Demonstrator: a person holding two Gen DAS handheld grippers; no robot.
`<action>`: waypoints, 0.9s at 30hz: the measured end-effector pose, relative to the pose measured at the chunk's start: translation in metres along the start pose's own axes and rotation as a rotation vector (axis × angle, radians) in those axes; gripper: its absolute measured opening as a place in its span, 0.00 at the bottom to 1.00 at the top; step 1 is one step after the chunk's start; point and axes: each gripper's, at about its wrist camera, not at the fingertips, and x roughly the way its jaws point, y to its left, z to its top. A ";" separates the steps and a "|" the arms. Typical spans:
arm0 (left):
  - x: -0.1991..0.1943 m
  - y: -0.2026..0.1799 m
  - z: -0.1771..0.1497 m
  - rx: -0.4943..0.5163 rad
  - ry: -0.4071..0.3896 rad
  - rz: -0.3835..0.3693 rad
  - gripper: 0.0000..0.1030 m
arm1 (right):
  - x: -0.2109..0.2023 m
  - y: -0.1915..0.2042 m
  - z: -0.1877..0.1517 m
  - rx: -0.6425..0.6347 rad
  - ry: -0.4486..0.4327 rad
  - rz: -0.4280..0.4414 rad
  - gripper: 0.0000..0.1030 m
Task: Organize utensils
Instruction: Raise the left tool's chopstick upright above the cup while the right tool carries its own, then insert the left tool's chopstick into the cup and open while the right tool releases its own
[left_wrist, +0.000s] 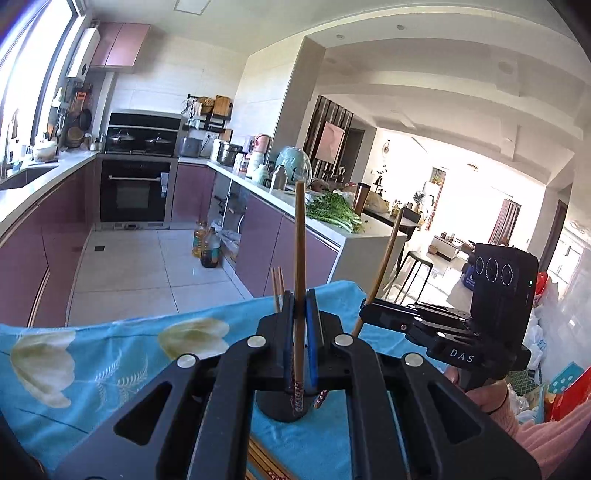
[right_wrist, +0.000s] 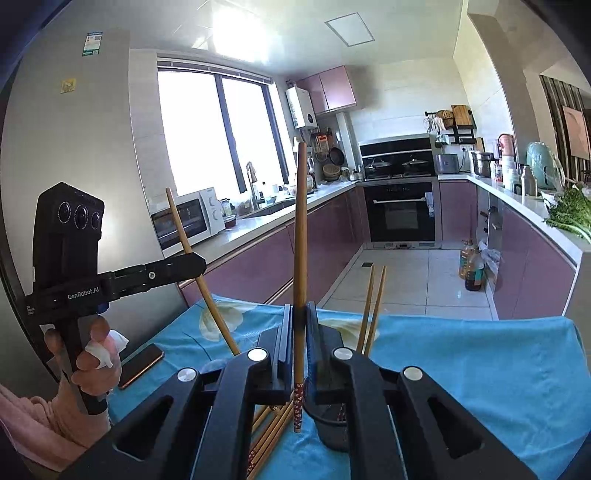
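- Left gripper (left_wrist: 300, 295): jaws closed on a single wooden chopstick (left_wrist: 300, 258). The stick stands near upright through the centre of the left wrist frame, patterned end down at lower centre, plain tip up against the kitchen counter (left_wrist: 236, 173) behind.
- Right gripper (right_wrist: 300, 310): jaws closed on its own wooden chopstick (right_wrist: 301, 258), also near upright at frame centre. The red-patterned end hangs just below the fingers, above the tablecloth.
- Cross-view: the right gripper appears at the right of the left wrist frame (left_wrist: 373, 306), its stick leaning up and to the right. The left gripper appears at the left of the right wrist frame (right_wrist: 195, 264), its stick slanting from upper left down to centre.
- A black cup-shaped holder (right_wrist: 332, 424) sits on the blue floral tablecloth (right_wrist: 480, 369), lower centre, just right of the held stick's tip. Two chopsticks (right_wrist: 371, 314) rise from around it, right of the fingers; the linkage hides their lower ends, so seating in the cup cannot be confirmed.
- Loose chopsticks (right_wrist: 271, 432) lie flat on the cloth at lower centre-left, beside the holder.
- A smartphone (right_wrist: 142, 363) lies on the cloth at lower left, beside the hand (right_wrist: 92, 362) on the left gripper's handle.
- A pink sleeve (left_wrist: 546, 435) is visible at lower right of the left wrist frame.
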 end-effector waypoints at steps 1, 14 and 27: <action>0.003 -0.004 0.004 0.012 -0.005 -0.003 0.07 | -0.001 -0.002 0.003 -0.004 -0.010 -0.006 0.05; 0.081 -0.016 -0.020 0.095 0.173 0.033 0.07 | 0.041 -0.028 -0.011 0.001 0.095 -0.079 0.05; 0.113 0.002 -0.037 0.097 0.303 0.023 0.07 | 0.076 -0.041 -0.033 0.047 0.273 -0.085 0.06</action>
